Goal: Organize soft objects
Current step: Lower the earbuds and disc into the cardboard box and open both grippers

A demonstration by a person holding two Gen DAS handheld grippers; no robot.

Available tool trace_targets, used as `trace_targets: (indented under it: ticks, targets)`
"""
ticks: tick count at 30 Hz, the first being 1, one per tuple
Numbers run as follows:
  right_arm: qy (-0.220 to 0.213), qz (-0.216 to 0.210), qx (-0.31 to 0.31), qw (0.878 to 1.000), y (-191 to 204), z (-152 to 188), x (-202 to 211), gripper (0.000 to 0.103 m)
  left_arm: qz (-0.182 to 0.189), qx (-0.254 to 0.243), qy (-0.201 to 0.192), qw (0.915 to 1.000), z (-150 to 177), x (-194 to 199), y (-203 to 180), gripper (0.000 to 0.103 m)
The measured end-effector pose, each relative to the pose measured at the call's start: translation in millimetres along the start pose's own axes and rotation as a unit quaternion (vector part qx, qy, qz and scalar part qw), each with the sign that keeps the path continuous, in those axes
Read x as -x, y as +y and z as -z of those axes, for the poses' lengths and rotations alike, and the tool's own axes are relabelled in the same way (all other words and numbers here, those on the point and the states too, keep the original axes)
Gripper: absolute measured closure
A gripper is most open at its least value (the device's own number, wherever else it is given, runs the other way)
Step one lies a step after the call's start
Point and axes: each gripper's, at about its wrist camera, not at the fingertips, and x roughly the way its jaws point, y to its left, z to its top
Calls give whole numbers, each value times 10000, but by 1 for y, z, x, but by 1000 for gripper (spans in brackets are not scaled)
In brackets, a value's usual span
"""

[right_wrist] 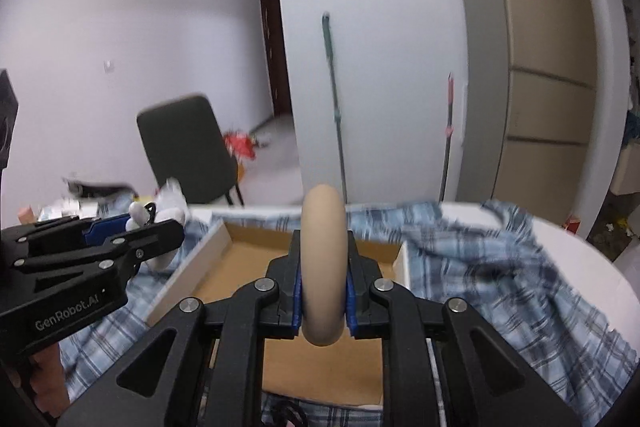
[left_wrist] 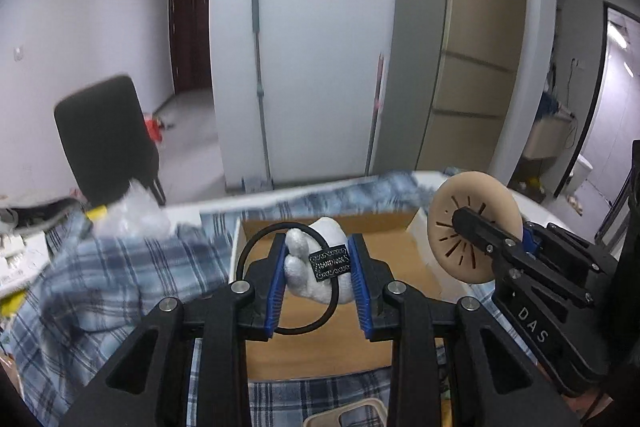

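Observation:
My left gripper (left_wrist: 318,267) is shut on a white plush toy (left_wrist: 306,269) with a black tag and a black cord loop, held above an open cardboard box (left_wrist: 320,343). My right gripper (right_wrist: 323,287) is shut on a beige round soft disc (right_wrist: 323,259), held edge-on above the same box (right_wrist: 248,259). In the left wrist view the disc (left_wrist: 452,227) and right gripper (left_wrist: 476,227) are at the right, over the box's right wall. In the right wrist view the left gripper (right_wrist: 138,225) with the white plush (right_wrist: 170,217) is at the left.
A blue plaid cloth (left_wrist: 100,279) covers the white table (right_wrist: 580,251) around the box. Clutter and plastic wrap (left_wrist: 136,211) lie at the far left. A dark chair (left_wrist: 104,139), a mop (left_wrist: 260,87) and a tall cabinet (left_wrist: 460,47) stand behind the table.

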Motion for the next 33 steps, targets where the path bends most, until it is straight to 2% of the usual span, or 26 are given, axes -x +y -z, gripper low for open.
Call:
trace_targets:
  ticks: [3, 9, 15, 18, 19, 20, 22, 27, 33]
  targets:
    - [327, -94, 19, 9994, -2, 9, -16, 88, -68, 3, 243, 9997, 17, -16, 0, 73]
    - [639, -63, 16, 9979, -2, 23, -30, 88, -152, 55, 683, 9975, 38, -43, 7, 73]
    - [771, -107, 124, 9969, -1, 27, -35, 88, -173, 66, 721, 9972, 39, -45, 7, 73]
    - [803, -170, 165, 9965, 2, 28, -36, 87, -207, 81, 774, 9967, 39, -47, 7, 66]
    - [807, -193, 159, 9964, 3, 28, -36, 87, -213, 91, 782, 9967, 40, -47, 7, 59]
    - [824, -229, 142, 9962, 3, 28, -36, 86, -198, 110, 782, 9967, 40, -48, 7, 48]
    - [864, -258, 159, 9958, 4, 28, -38, 83, -204, 123, 691, 9973, 39, -45, 8, 40]
    - [733, -91, 222, 9970, 4, 27, -34, 56, -225, 222, 488, 9983, 35, -38, 13, 40]
    - [682, -50, 199, 9975, 1, 24, -32, 56, -261, 251, 274, 9990, 28, -27, 18, 40]
